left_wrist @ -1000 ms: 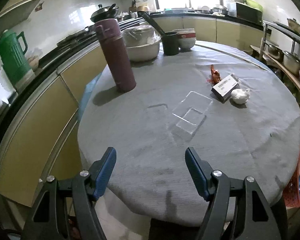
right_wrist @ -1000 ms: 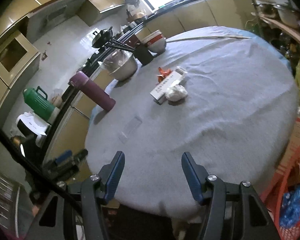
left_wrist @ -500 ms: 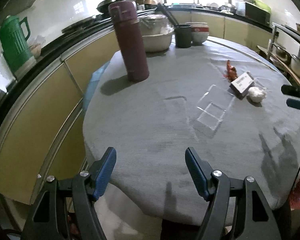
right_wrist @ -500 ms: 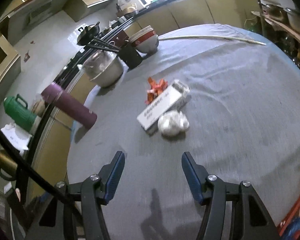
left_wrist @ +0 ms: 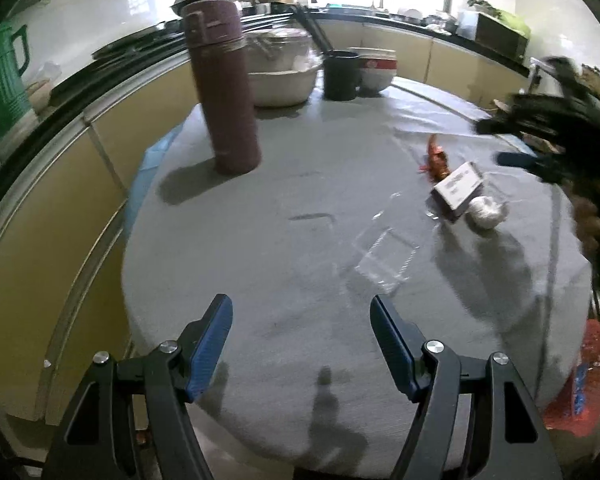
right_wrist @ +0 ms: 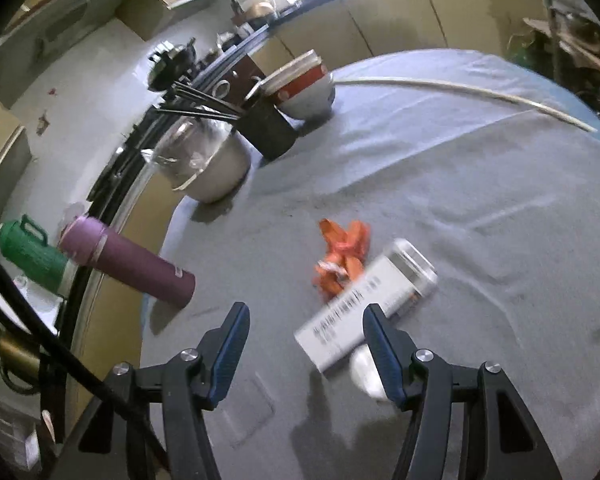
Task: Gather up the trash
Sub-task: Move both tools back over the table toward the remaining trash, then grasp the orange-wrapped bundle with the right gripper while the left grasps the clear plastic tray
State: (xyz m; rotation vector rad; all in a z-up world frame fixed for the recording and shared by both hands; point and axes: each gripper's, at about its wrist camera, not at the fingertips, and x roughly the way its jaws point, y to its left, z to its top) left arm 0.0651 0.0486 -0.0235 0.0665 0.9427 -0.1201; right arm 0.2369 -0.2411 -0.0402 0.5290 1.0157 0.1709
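Over the grey-clothed round table (left_wrist: 260, 240), L gripper (left_wrist: 301, 334) jaws part-open w/ nothing between; clear plastic tray (left_wrist: 384, 256) just ahead. R gripper (right_wrist: 304, 340) jaws also part-open, empty, above white carton (right_wrist: 364, 308); crumpled tissue (right_wrist: 366, 372) beside it, orange wrapper (right_wrist: 342, 256) just beyond. Maroon flask (left_wrist: 222, 88) stands far left.

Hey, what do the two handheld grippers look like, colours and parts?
Both match: the left gripper and the right gripper have black plastic frames with triangular cut-outs, silver round bolts, and blue ribbed pads on the fingers. A black cable crosses the right wrist view.
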